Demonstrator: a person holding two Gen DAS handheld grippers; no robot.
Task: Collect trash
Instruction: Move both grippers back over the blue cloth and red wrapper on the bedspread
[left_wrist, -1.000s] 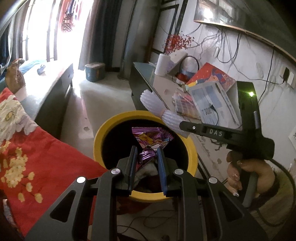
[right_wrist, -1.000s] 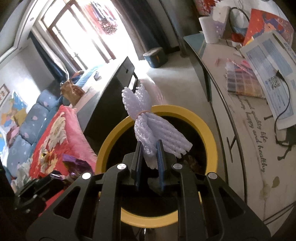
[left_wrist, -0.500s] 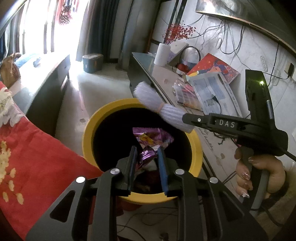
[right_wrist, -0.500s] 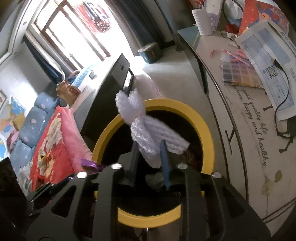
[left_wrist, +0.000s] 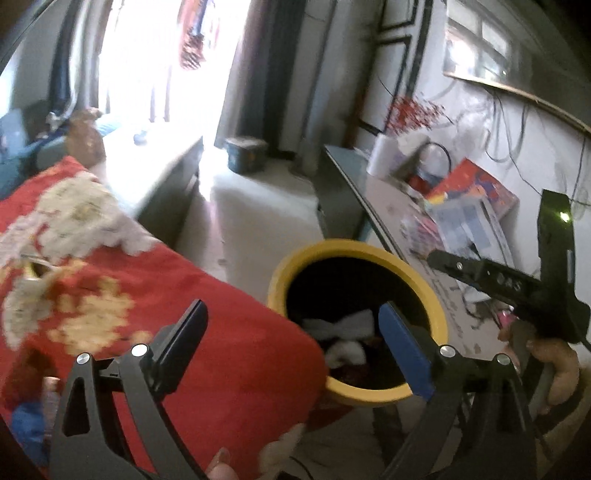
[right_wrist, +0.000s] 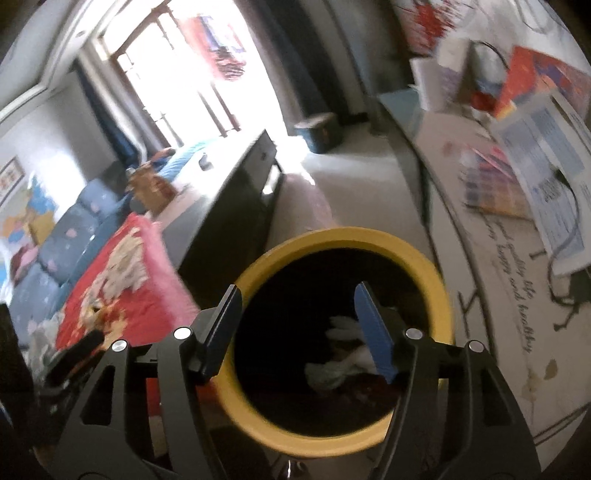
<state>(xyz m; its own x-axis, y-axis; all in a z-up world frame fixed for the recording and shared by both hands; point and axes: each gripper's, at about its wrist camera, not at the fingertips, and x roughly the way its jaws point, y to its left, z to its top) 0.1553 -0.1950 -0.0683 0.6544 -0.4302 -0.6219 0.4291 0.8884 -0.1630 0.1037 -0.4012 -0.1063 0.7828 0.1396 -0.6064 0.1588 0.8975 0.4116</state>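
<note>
A yellow-rimmed bin (left_wrist: 317, 248) stands on the floor beside the table; it also shows in the right wrist view (right_wrist: 369, 236). White foam netting (left_wrist: 343, 326) lies inside it on other trash, also seen in the right wrist view (right_wrist: 345, 326). My left gripper (left_wrist: 293, 312) is open and empty, at the bin's left rim over the red blanket. My right gripper (right_wrist: 297, 295) is open and empty above the bin's mouth; its body shows in the left wrist view (left_wrist: 495, 280). The purple wrapper is not visible.
A red flowered blanket (left_wrist: 147, 280) lies left of the bin. A table (right_wrist: 491, 266) with papers, a red box and cables runs along the right. A dark low cabinet (right_wrist: 236, 192) stands beyond the bin, with pale floor (left_wrist: 258, 206) between.
Both grippers opened. The purple wrapper and the white foam netting dropped into the bin. The left gripper swung left toward the red blanket.
</note>
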